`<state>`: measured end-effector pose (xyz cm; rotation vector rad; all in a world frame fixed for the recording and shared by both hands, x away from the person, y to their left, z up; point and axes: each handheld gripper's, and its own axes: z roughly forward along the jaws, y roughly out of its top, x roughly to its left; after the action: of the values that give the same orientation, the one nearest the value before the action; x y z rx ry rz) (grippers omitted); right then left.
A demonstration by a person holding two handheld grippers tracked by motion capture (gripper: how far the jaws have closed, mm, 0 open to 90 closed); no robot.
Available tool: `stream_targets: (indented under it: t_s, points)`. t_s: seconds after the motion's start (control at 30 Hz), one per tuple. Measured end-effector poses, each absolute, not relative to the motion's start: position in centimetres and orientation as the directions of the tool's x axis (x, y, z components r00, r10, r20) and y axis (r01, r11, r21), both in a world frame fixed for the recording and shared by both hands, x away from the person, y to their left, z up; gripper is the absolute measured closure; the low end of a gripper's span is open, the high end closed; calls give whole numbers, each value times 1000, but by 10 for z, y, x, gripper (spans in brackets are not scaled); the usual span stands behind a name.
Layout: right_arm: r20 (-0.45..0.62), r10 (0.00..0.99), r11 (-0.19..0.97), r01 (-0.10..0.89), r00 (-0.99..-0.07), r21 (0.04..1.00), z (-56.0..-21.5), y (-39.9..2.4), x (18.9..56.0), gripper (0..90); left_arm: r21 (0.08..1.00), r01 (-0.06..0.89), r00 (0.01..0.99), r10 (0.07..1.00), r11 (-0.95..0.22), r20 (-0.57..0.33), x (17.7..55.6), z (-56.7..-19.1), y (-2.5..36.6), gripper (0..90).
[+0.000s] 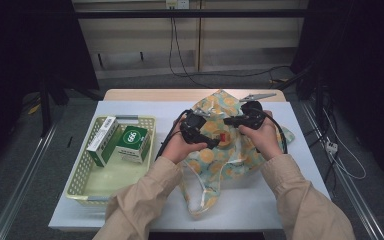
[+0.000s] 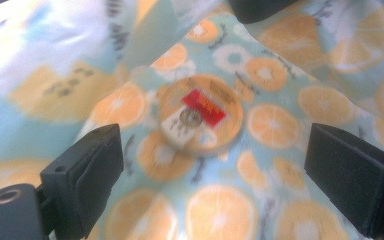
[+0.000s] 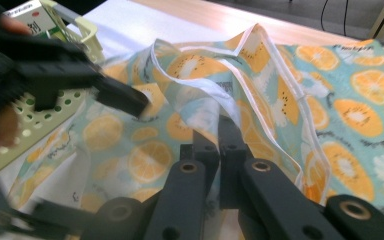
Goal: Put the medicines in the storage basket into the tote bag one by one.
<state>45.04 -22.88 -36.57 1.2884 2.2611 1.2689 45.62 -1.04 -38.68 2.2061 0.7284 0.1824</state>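
Counter (image 1: 130,107): white sheet over a pale wood top; grey floor around, cables trailing by the back wall, dark curtains either side.

Fabric bag (image 1: 260,160), orange-slice print on pale blue, lies crumpled right of centre on the counter. Inside it, a round tin (image 2: 200,116) with a red label rests on the cloth.

Left tool (image 2: 215,165): jaws spread wide above the tin, nothing between them.

Right tool (image 3: 219,140): jaws pressed together, pinching the bag's white-piped rim and lifting it.

Pale green basket (image 1: 82,172) at the counter's left holds two green-and-white cartons (image 1: 120,140).
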Motion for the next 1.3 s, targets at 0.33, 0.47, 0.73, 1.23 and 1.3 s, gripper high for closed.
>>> stream_targets:
  t_s: [0.33, 0.47, 0.73, 1.23, 1.3]
  points:
    - [193, 790, 237, 580, -582, 779, -371, -224, 447, 898, 752, 434, 837, 530, -496, -133, 438, -358, 34, 87]
    - [188, 791, 239, 578, -582, 780, -368, -224, 445, 898, 753, 452, 825, 545, -478, -149, 429, -347, 47, 84]
    - [179, 795, 243, 574, -580, 782, -366, -225, 443, 898, 761, 464, 819, 546, -454, -175, 408, -334, 48, 78]
    - [171, 797, 246, 571, -579, 784, -364, -227, 441, 898, 749, 467, 777, 622, -469, -95, 406, -303, 90, 82]
    - [173, 797, 245, 572, -578, 783, -364, -228, 441, 898, 750, 475, 767, 634, -460, -97, 408, -302, 99, 82]
